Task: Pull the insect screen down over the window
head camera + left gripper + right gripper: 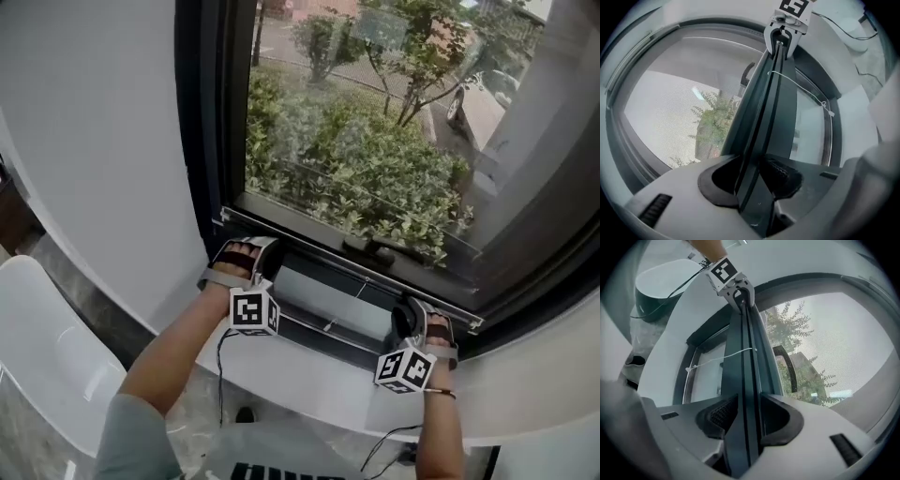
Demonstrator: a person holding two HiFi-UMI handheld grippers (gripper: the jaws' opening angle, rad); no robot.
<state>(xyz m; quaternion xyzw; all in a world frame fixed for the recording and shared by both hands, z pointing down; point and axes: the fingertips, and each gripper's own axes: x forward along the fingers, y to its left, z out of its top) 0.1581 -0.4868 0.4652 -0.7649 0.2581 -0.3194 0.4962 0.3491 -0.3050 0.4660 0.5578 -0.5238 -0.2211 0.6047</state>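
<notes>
The left gripper (pixel 751 183) has its jaws set wide on either side of the dark bottom bar (pixel 764 117) of the insect screen. The bar runs straight between them. The ribbed pad (pixel 783 172) stands just beside the bar's edge and does not seem to press on it, so this gripper looks loose around the bar, not clamped. The person's left hand (pixel 239 262) holds it at the bar's left end.

The right gripper (pixel 744 420) sits at the other end of the same bar, held by the right hand (pixel 433 330). Its jaws are closed against both sides of the bar, and its ribbed pad (pixel 718 414) lies against the bar's face. Each gripper view looks along the bar to the other gripper at the far end.

A thin white cord (pixel 801 86) crosses the bar about midway between the grippers. The bar lies low in the window frame (pixel 208 141), close above the white sill (pixel 309 386). The fine mesh (pixel 665 112) of the screen stretches from the bar over the window opening. A dark handle (pixel 787 366) shows behind the mesh. Outside the window are green shrubs (pixel 356 159), a small tree (pixel 412 56) and a parked car (pixel 483 94).
</notes>
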